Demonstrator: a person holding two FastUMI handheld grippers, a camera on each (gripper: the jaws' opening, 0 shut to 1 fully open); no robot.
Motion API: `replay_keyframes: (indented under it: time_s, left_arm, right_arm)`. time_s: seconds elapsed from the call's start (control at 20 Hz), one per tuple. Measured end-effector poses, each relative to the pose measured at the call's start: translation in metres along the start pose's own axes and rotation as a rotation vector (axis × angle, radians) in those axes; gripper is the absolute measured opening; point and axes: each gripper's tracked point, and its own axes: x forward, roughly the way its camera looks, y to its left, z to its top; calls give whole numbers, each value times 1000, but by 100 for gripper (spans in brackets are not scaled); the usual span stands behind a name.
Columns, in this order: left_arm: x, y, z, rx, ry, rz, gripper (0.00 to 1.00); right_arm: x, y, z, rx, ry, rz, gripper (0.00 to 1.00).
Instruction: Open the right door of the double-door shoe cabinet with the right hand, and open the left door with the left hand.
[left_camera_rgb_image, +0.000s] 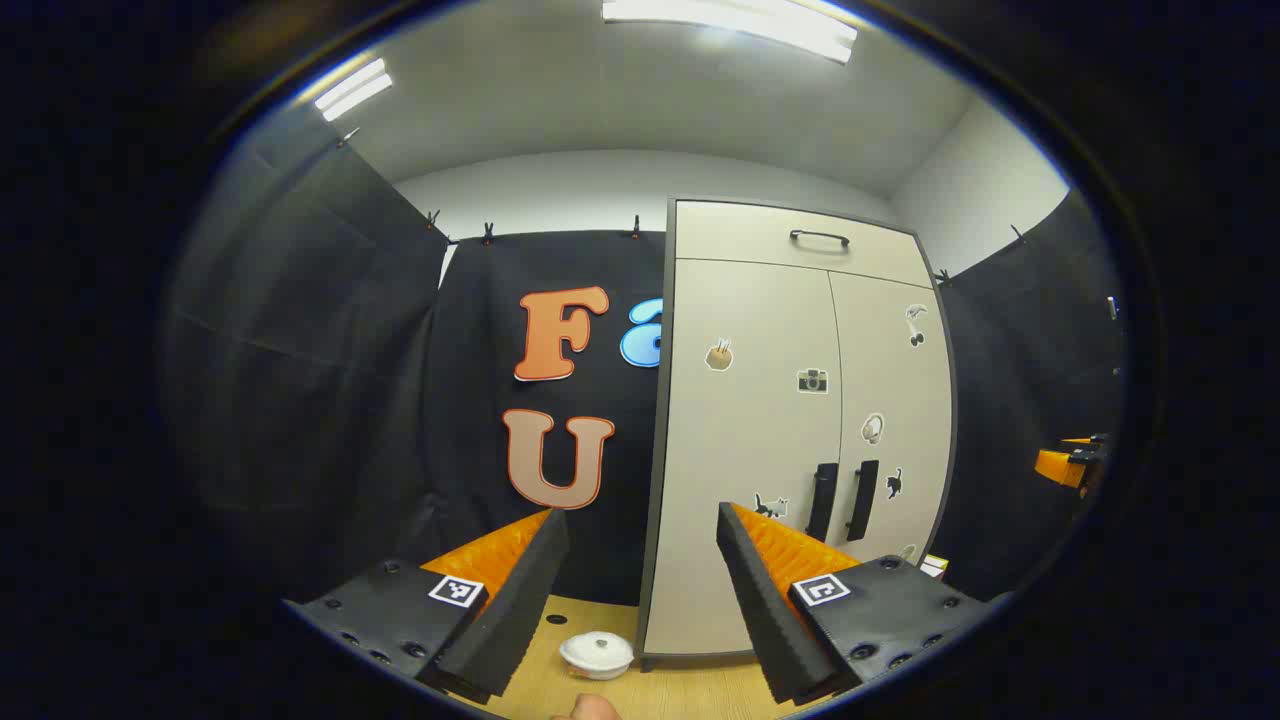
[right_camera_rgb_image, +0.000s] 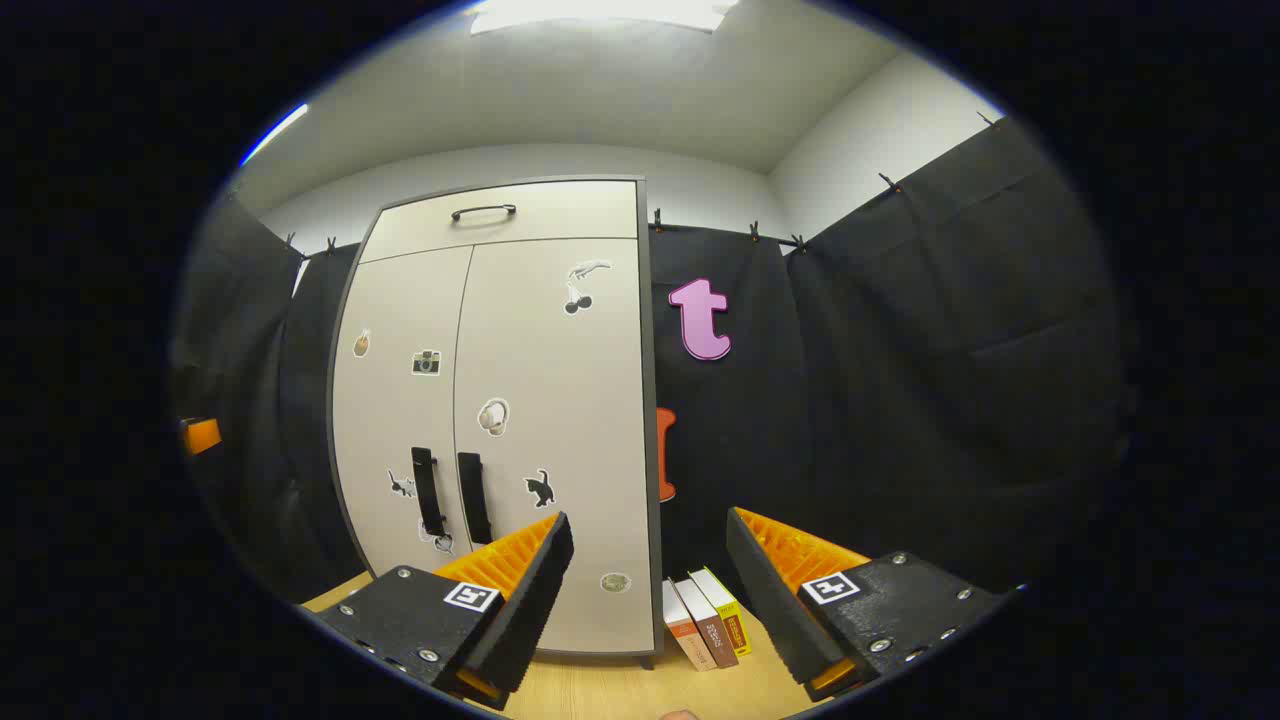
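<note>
Right now my left gripper (left_camera_rgb_image: 640, 560) hangs in the air with its jaws spread wide and nothing between them; through the gap I see black cloth and the left edge of the shoe cabinet (left_camera_rgb_image: 790, 430). My right gripper (right_camera_rgb_image: 648, 565) is spread just as wide, equally empty, and frames the cabinet's right edge.

In the left gripper view the cabinet stands well ahead of me and to the right of centre. Both doors are shut. The left door (left_camera_rgb_image: 745, 440) and the right door (left_camera_rgb_image: 895, 420) meet at a seam, with the two dark upright handles (left_camera_rgb_image: 842, 500) just beside each other on either side of it. Neither gripper touches a handle. Above the doors runs a drawer front with a dark bar handle (left_camera_rgb_image: 820, 238). Small stickers (left_camera_rgb_image: 812, 380) dot both doors.

On the wooden floor (left_camera_rgb_image: 690, 690) near the cabinet's left corner sits a small white lidded pot (left_camera_rgb_image: 597, 655). In the right gripper view, three books (right_camera_rgb_image: 705, 618) stand leaning together just beside the cabinet's right bottom corner. At the far right of the left gripper view, part of my other gripper shows.
</note>
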Motion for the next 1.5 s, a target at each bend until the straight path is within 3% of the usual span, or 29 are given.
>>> replay_keyframes:
  time_s: [1.15,1.5]
  left_arm:
    - [-2,-3,3,4,-6,-12,95]
    - [-7,-2,3,10,-10,-16,96]
  right_arm:
    - [-5,-3,-5,5,16,-3,94]
    - [4,26,-12,11,27,29,94]
